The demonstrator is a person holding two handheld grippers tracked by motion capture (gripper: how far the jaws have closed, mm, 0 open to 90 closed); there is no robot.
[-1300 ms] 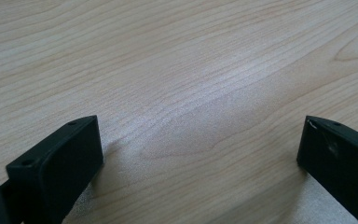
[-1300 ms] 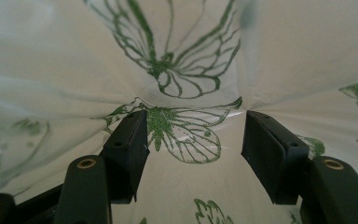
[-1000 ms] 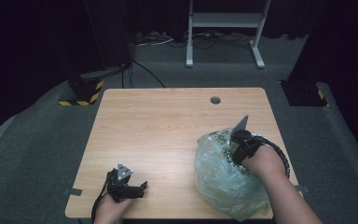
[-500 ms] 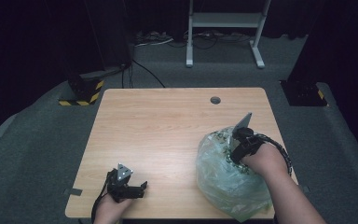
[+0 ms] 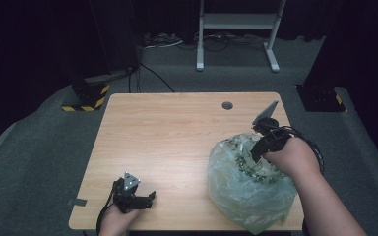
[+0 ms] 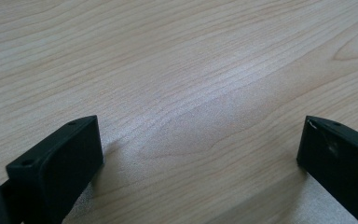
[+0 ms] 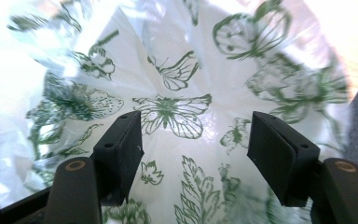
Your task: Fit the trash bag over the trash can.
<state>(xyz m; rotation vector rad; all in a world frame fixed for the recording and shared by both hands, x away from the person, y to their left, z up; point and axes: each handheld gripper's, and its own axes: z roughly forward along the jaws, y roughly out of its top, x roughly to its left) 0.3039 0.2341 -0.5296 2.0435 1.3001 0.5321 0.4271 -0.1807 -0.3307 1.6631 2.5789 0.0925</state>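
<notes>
From the high view you get the whole layout: one wooden bench (image 5: pixel 177 147), one crumpled translucent plastic bag (image 5: pixel 246 182) with green prints sitting on its near right part, and two grippers. The right gripper (image 5: pixel 260 147) sits at the top of the bag, with the person's hand on it. The right gripper view gives what the high view can't: the bag's skin (image 7: pixel 177 70) up close, printed with green butterflies and leaves, spread right across the gap between the two black jaws and beyond them. Those jaws have just been closing a little, but they stand apart and released, with the film behind them and nothing pinched that I can make out. The left gripper (image 5: pixel 137 199) rests low on the near left part of the bench, well apart from the bag. The left gripper view shows its jaws spread wide with bare wood grain (image 6: pixel 191 93) between them, gripping nothing. Around it all: one round cable hole (image 5: pixel 227 105) in the bench ahead of the right jaws, a white metal stand (image 5: pixel 236 29) on the grey floor past the far edge, and a yellow-and-black striped base (image 5: pixel 86 101) off the far left corner.
</notes>
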